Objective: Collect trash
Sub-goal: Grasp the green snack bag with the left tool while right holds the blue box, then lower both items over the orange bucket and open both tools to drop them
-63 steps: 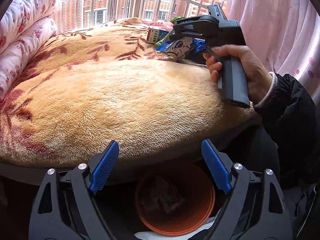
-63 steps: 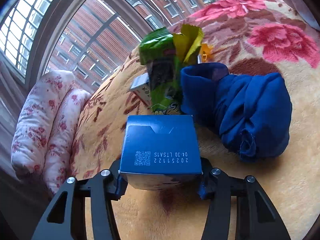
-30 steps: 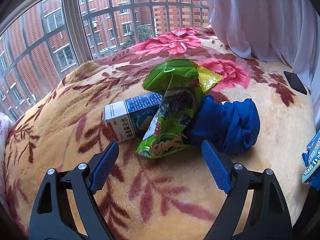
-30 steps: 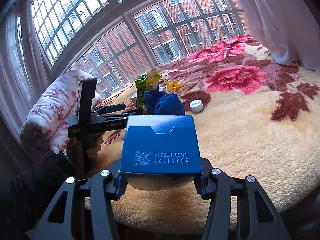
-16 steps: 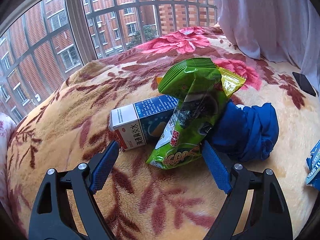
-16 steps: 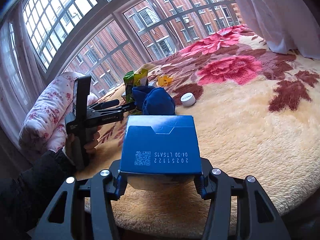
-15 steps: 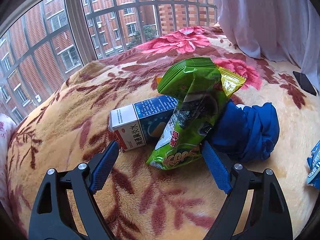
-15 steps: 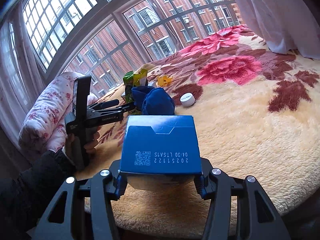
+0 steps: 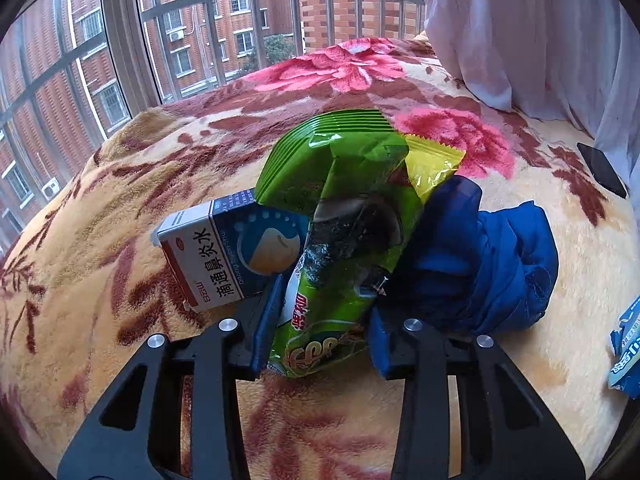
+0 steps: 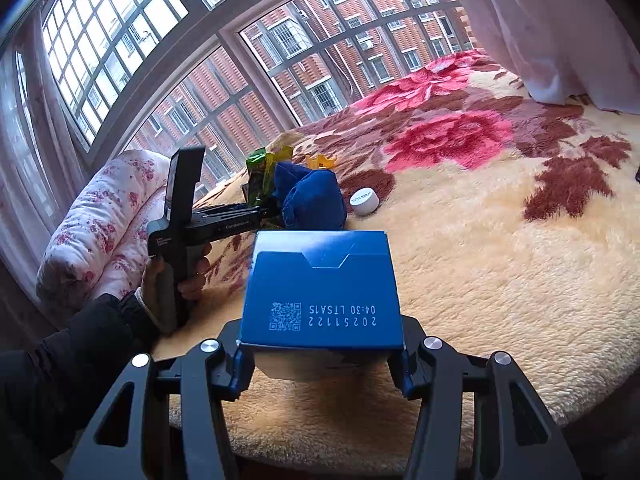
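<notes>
From the left wrist camera, the left tool has its jaws closing on the lower end of a green snack bag, the blue pads against both sides. The bag leans between a white-and-blue medicine box and a bundled blue cloth, all on the floral blanket of the bed.

From the right wrist camera, the right tool is clamped on a blue carton, above the blanket's edge. A white cap lies just beside the cloth.
</notes>
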A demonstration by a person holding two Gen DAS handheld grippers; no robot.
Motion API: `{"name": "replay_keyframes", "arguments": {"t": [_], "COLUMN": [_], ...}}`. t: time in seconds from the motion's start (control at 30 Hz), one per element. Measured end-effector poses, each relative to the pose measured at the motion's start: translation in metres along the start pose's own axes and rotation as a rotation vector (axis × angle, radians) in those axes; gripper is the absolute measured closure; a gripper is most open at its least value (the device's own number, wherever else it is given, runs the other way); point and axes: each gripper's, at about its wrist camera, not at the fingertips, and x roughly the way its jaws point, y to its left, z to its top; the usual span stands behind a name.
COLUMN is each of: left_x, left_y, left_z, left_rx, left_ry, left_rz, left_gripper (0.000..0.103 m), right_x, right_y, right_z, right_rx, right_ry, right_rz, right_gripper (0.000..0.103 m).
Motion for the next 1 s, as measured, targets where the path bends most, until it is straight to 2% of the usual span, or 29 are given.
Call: {"name": "replay_keyframes", "arguments": {"t": [0.17, 0.33, 0.53, 0.8, 0.9, 1.0], "left_x": [-0.017, -0.037, -0.065, -0.115, -0.131, -0.145], "left_y": [0.001, -0.002, -0.005, -0.023, -0.030, -0.038], "left_z": [-0.002, -0.011, -0.030, -0.070, -0.085, -0.099], "left_rx": [-0.038, -0.076, -0.168, -0.288, -0.314, -0.335], "left_ry": [-0.024, -0.034, -0.028, 0.003, 0.017, 0.023], "left_rz": [-0.034, -0.027, -0.012, 0.079, 0.140, 0.165], "left_gripper": [0.067, 0.067, 0.067, 0.067, 0.067, 0.067], "right_x": [-0.001, -0.004, -0.010, -0.026, -0.033, -0.040], "right_y": [-0.002, 0.004, 0.014, 0.048, 0.061, 0.073], "right_z": [-0.001, 0.000, 0.000, -0.002, -0.006, -0.012], "right_rx": [0.008, -0.007, -0.025, -0.119, -0.154, -0.180], "right_ry": [0.001, -0.003, -0.005, -0.021, -0.019, -0.014], "right_rz": [0.001, 0.012, 0.027, 0.042, 0.049, 0.063], "right_gripper": [0.050, 0.050, 0.050, 0.050, 0.050, 0.050]}}
